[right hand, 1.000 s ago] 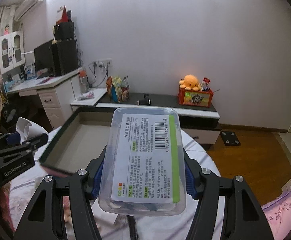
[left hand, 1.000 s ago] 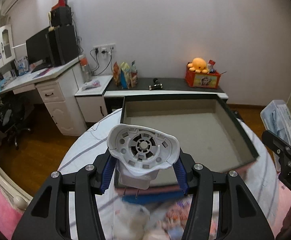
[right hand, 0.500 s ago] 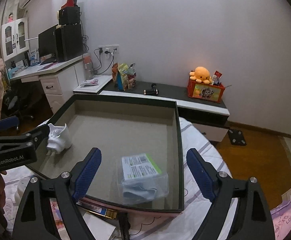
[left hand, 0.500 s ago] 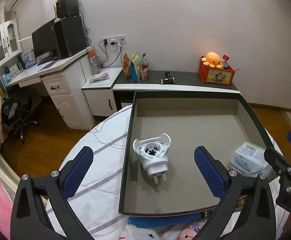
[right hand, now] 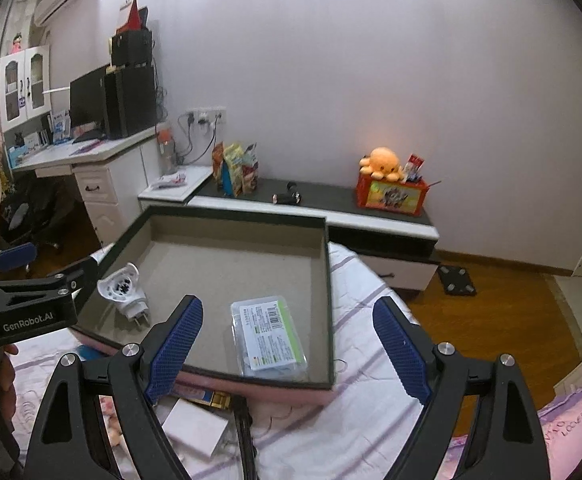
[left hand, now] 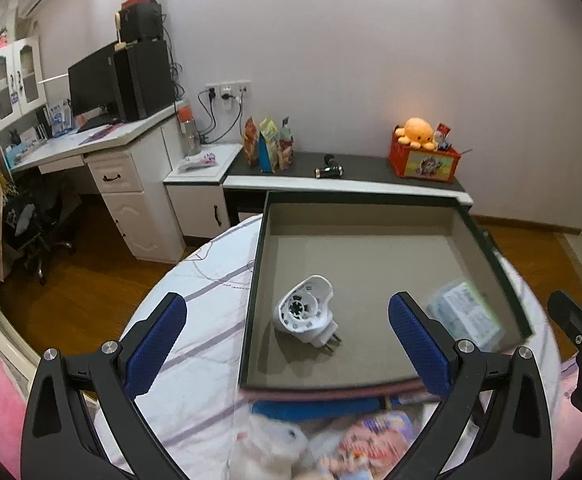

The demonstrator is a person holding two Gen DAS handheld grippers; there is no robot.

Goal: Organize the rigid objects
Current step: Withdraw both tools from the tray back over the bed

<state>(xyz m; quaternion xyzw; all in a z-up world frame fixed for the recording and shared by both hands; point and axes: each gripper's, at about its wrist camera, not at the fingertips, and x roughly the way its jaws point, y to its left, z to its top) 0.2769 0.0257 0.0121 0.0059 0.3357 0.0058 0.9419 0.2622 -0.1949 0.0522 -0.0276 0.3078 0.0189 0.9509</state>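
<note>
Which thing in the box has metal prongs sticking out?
The white plug adapter, lying left in the tray. The clear plastic case beside it is flat, with a label.

Both grippers, left [left hand: 287, 336] and right [right hand: 287, 344], now stand empty and wide; white plug [left hand: 307, 314] and clear case [right hand: 269, 338] lie in the tray [right hand: 329, 280]
</note>
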